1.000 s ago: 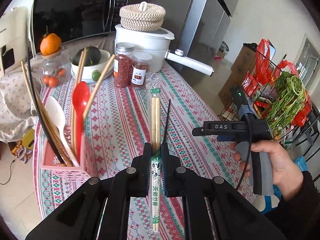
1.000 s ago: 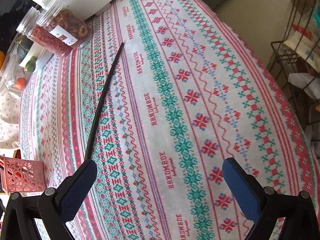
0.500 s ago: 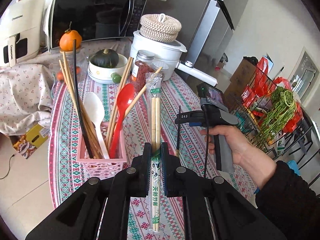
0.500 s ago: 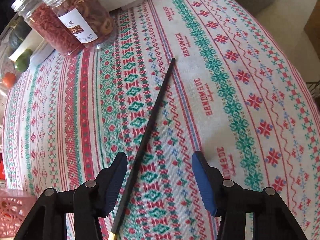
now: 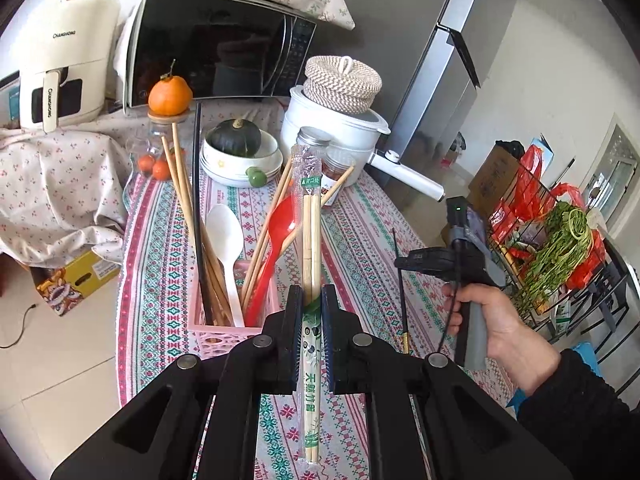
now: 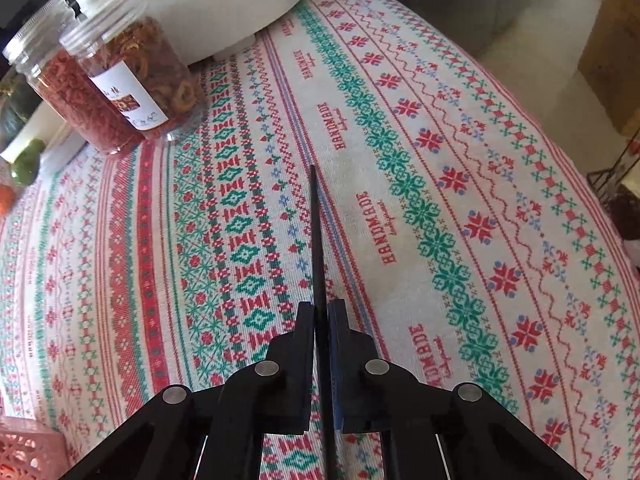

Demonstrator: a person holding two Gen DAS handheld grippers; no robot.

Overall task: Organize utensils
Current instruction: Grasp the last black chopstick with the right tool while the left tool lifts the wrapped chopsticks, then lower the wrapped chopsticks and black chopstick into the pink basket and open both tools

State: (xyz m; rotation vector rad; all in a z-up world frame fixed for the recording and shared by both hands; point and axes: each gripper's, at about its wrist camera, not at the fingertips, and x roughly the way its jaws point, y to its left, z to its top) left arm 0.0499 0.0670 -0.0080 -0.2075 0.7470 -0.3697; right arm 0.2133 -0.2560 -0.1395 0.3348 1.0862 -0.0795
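My left gripper (image 5: 311, 300) is shut on a plastic-wrapped pair of bamboo chopsticks (image 5: 311, 220) and holds it upright above the table, just right of the pink utensil basket (image 5: 218, 336). The basket holds several wooden chopsticks, a black chopstick (image 5: 196, 208), a white spoon (image 5: 225, 236) and a red spoon (image 5: 276, 244). My right gripper (image 6: 321, 308) is shut on a single black chopstick (image 6: 316, 232) that lies along the patterned tablecloth (image 6: 440, 220). This chopstick also shows in the left wrist view (image 5: 400, 280), beside the hand-held right gripper (image 5: 448, 260).
Two jars of dried food (image 6: 120, 92) and a white pot (image 5: 336, 140) with a woven lid stand at the back. A bowl with a squash (image 5: 236, 144), an orange (image 5: 170, 96), a microwave (image 5: 216, 48) and a wire rack (image 5: 560, 248) at the right surround the table.
My right gripper has closed on the black chopstick, which lay between its open fingers before. My left gripper has drawn back and up, so the basket now sits near its fingers.
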